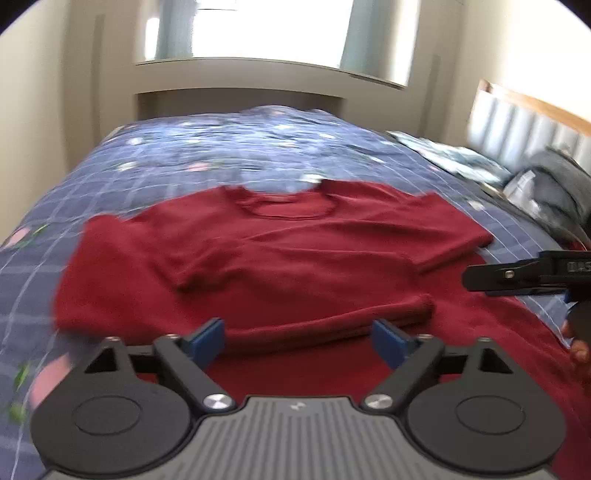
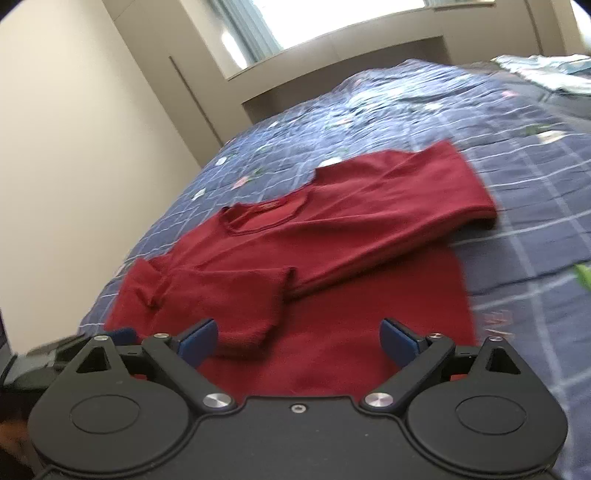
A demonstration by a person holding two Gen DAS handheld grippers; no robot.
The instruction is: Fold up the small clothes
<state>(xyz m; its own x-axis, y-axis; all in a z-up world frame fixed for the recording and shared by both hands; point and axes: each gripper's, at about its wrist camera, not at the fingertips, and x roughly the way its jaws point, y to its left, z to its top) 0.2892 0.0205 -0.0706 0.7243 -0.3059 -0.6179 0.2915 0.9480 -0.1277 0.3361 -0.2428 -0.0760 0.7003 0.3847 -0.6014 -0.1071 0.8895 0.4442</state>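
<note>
A dark red sweater (image 1: 295, 258) lies flat on the bed, neck hole away from me, both sleeves folded in across its front. My left gripper (image 1: 299, 338) is open and empty, just above the sweater's lower part, near the cuff of one folded sleeve (image 1: 406, 314). The right gripper's fingers (image 1: 517, 277) show at the right edge of the left wrist view. In the right wrist view the sweater (image 2: 332, 240) lies ahead, and my right gripper (image 2: 299, 339) is open and empty over its lower hem, by a folded sleeve cuff (image 2: 258, 306).
The bed has a blue checked quilt (image 1: 221, 155) with small flower prints. A grey garment (image 1: 554, 188) and patterned cloth (image 1: 454, 155) lie at the right by a wooden headboard (image 1: 524, 107). A window (image 1: 273, 29) and wall stand beyond the bed.
</note>
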